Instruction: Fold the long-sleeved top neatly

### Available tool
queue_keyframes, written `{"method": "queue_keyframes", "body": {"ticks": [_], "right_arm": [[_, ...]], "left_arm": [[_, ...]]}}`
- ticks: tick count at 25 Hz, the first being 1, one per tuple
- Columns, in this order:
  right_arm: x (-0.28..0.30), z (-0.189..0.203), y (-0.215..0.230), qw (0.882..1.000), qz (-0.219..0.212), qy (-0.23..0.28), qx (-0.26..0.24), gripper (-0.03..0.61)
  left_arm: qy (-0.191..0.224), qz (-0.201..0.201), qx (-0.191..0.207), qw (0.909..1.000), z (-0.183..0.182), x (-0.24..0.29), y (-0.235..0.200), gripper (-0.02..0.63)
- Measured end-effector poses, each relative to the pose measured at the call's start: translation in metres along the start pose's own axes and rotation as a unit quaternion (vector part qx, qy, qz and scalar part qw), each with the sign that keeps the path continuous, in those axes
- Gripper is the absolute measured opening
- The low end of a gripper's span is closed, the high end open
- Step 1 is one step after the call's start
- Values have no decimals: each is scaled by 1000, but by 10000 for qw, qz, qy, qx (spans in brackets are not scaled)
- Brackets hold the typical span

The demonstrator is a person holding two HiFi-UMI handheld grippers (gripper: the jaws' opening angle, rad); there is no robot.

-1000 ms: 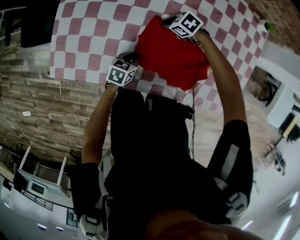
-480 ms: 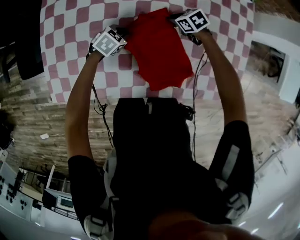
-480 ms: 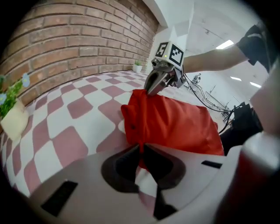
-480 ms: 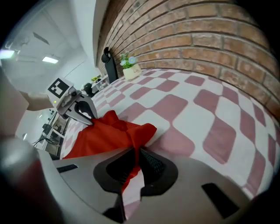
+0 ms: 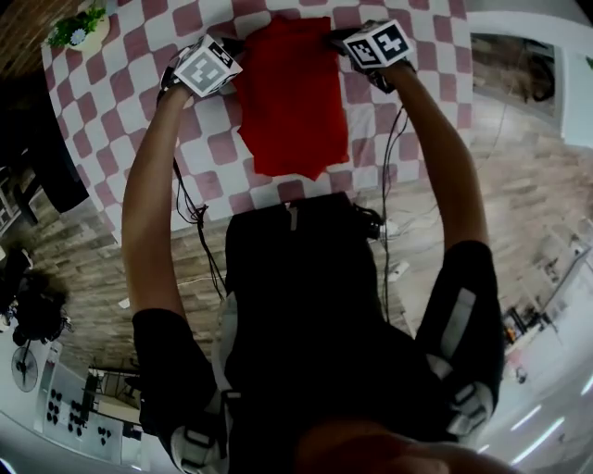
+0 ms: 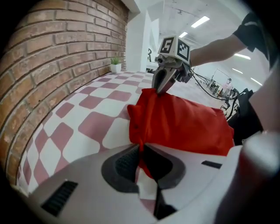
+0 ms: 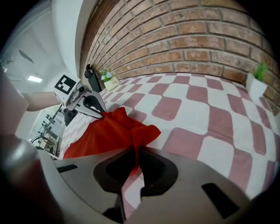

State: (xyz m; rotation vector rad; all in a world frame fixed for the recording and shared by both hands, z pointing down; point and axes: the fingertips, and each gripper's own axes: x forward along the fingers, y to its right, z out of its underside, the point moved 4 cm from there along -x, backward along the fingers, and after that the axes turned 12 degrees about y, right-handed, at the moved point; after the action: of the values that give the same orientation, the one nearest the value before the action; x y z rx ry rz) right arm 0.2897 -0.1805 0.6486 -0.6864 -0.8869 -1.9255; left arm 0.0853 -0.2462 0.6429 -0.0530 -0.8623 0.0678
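Observation:
The red long-sleeved top [image 5: 292, 93] lies folded into a narrow oblong on the pink-and-white checked tablecloth [image 5: 120, 83], straight ahead of the person. My left gripper [image 5: 237, 43] is shut on its far left corner, and red cloth [image 6: 183, 122] is pinched between the jaws [image 6: 142, 151]. My right gripper [image 5: 336, 38] is shut on the far right corner, where a fold of the top [image 7: 109, 131] runs into the jaws [image 7: 134, 158]. Each gripper view shows the other gripper [image 6: 158, 89] [image 7: 103, 114] biting the same edge, lifted slightly off the cloth.
A brick wall [image 6: 57, 52] runs along the table's far side. Small potted plants [image 5: 79, 26] [image 7: 257, 81] stand at the far corners by the wall. Cables [image 5: 190, 208] hang at the table's near edge beside the person's body.
Both grippers have swung the top round on the cloth while holding it. It lay slanted before and now lies straight ahead, with the held edge at the far side.

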Motion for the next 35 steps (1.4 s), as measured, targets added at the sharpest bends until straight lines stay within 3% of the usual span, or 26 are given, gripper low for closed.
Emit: {"method": "queue_keyframes", "body": {"ticks": [6, 10, 12, 16, 18, 25, 31, 33, 35], "right_arm": [[-11, 18, 16, 9981, 58, 254, 557, 35], [-8, 18, 17, 9979, 6, 277, 587, 37], [-10, 15, 18, 9985, -31, 246, 491, 52], [-22, 2, 24, 9998, -154, 27, -127, 185], [-28, -6, 32, 9987, -246, -176, -416, 197], [-20, -44, 35, 9888, -826, -859, -896, 202], [5, -37, 30, 9789, -1040, -1533, -861, 200], [6, -34, 27, 9770, -1027, -1627, -921, 181], [7, -31, 22, 9755, -1040, -1653, -1014, 110]], "left_arm": [[-133, 131, 318, 9993, -18, 18, 0, 33], [-147, 154, 486, 9986, -18, 20, 1, 34], [-177, 151, 594, 9980, -18, 22, 2, 34], [-237, 192, 750, 9967, -15, 24, 0, 34], [-222, 253, 733, 9967, -15, 24, 0, 34], [-100, 409, 591, 9974, -14, 23, -1, 34], [-101, 515, 577, 9970, -13, 24, -2, 34], [-98, 513, 578, 9970, -14, 23, -3, 34], [-71, 478, 571, 9972, -14, 22, -4, 34]]}}
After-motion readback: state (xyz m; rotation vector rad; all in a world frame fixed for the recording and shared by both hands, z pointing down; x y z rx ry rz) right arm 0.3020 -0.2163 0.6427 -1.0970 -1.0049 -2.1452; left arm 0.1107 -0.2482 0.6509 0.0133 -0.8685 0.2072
